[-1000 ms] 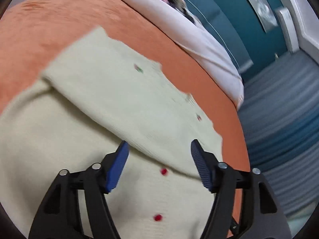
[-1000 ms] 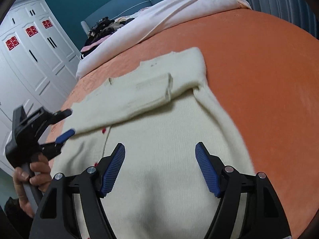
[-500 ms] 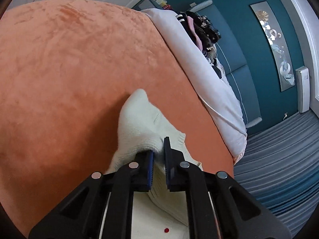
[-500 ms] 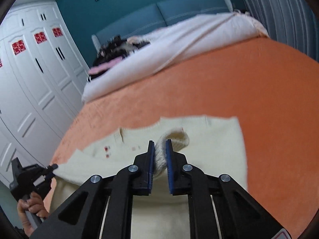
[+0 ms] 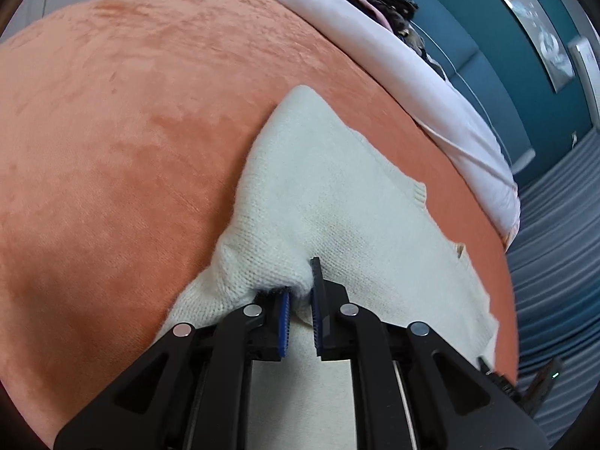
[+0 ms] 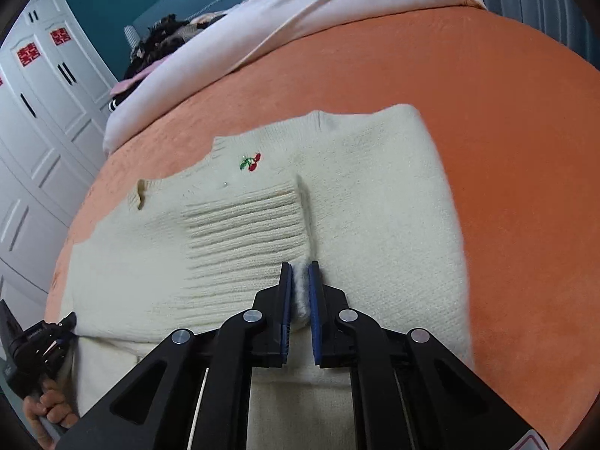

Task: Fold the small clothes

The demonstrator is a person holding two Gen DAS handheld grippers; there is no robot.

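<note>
A cream knitted cardigan (image 6: 367, 202) with a small cherry embroidery (image 6: 250, 161) lies on the orange bed cover (image 6: 506, 131), its lower part folded up over itself. My right gripper (image 6: 299, 281) is shut on a pinch of the cardigan next to a ribbed sleeve cuff (image 6: 247, 221). My left gripper (image 5: 300, 288) is shut on a bunched edge of the same cardigan (image 5: 322, 187) at its left side. The left gripper also shows at the bottom left of the right wrist view (image 6: 41, 341), at the cardigan's edge.
A pale pink duvet (image 6: 300, 11) and a heap of dark clothes (image 6: 161, 33) lie at the head of the bed. White wardrobe doors (image 6: 41, 105) stand to the left. A blue striped floor (image 5: 555, 255) lies beyond the bed's right edge.
Both grippers went from open above the flat cardigan to shut on its fabric. They have since carried the folded layer further up over the cardigan, and the cherry embroidery has come into view.
</note>
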